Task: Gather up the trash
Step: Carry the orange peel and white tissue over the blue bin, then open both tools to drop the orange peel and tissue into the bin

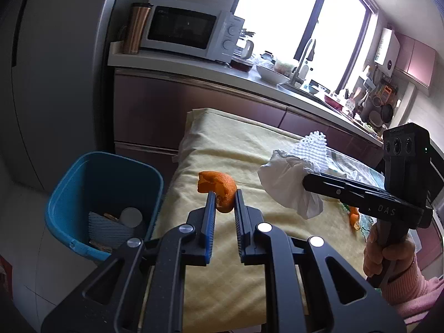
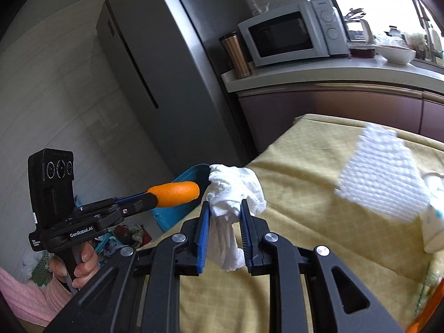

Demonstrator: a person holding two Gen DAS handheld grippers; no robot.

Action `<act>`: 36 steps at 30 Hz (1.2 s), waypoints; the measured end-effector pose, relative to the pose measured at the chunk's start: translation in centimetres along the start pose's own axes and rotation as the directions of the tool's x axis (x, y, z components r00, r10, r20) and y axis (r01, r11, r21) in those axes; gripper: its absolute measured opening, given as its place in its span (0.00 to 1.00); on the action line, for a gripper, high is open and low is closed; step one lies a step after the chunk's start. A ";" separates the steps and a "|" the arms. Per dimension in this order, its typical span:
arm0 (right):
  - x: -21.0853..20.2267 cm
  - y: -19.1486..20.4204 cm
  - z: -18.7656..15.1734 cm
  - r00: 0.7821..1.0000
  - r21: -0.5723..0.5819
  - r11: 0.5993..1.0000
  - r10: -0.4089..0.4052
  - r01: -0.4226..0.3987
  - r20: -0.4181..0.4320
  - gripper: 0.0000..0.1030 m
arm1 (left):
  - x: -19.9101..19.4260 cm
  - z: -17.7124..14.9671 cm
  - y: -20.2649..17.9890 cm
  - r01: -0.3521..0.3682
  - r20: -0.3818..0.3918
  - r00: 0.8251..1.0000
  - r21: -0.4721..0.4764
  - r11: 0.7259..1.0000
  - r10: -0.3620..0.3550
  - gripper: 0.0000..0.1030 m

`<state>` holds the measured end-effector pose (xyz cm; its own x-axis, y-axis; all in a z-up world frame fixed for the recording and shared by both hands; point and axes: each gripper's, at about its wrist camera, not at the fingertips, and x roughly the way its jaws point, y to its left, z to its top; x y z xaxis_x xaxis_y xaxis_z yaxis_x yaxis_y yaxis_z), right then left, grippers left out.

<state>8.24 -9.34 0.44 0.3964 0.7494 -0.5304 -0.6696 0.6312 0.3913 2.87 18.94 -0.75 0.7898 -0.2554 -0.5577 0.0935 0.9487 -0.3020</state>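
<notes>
My left gripper [image 1: 224, 196] is shut on a piece of orange peel [image 1: 219, 187] and holds it above the left edge of the yellow-clothed table [image 1: 238, 149]. It also shows in the right wrist view [image 2: 155, 198] with the peel [image 2: 177, 193]. My right gripper [image 2: 223, 208] is shut on a crumpled white tissue [image 2: 233, 188], held above the table; the tissue also shows in the left wrist view [image 1: 285, 183]. A blue bin [image 1: 91, 183] stands on the floor left of the table, with several scraps inside.
A white foam net [image 2: 380, 174] and another piece of orange peel [image 1: 353, 216] lie on the table. A kitchen counter [image 1: 194, 66] with a microwave [image 1: 188, 32] runs behind. A grey fridge [image 2: 155, 63] stands at the left.
</notes>
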 end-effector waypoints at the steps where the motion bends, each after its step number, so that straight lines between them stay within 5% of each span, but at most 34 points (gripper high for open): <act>1: 0.4 0.3 0.2 1.000 -0.008 1.000 0.006 -0.006 -0.004 0.19 | -0.2 0.1 0.5 -0.011 0.004 1.000 -0.008 1.000 0.011 0.13; 18: 8.5 4.8 3.7 0.986 -0.067 0.992 0.098 -0.108 -0.134 0.19 | -1.0 0.2 7.8 -0.149 0.008 0.989 -0.104 0.983 0.151 0.13; 36: 15.9 8.1 3.8 0.958 -0.111 0.989 0.059 -0.094 -0.282 0.19 | 2.8 -0.3 12.9 -0.221 -0.073 0.975 -0.172 0.960 0.211 0.13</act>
<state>11.52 8.44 -1.99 0.1632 0.6987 -0.6965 -0.7696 0.5319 0.3533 6.14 30.36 -6.41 0.7451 -0.0627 -0.6640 -0.1888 0.9350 -0.3001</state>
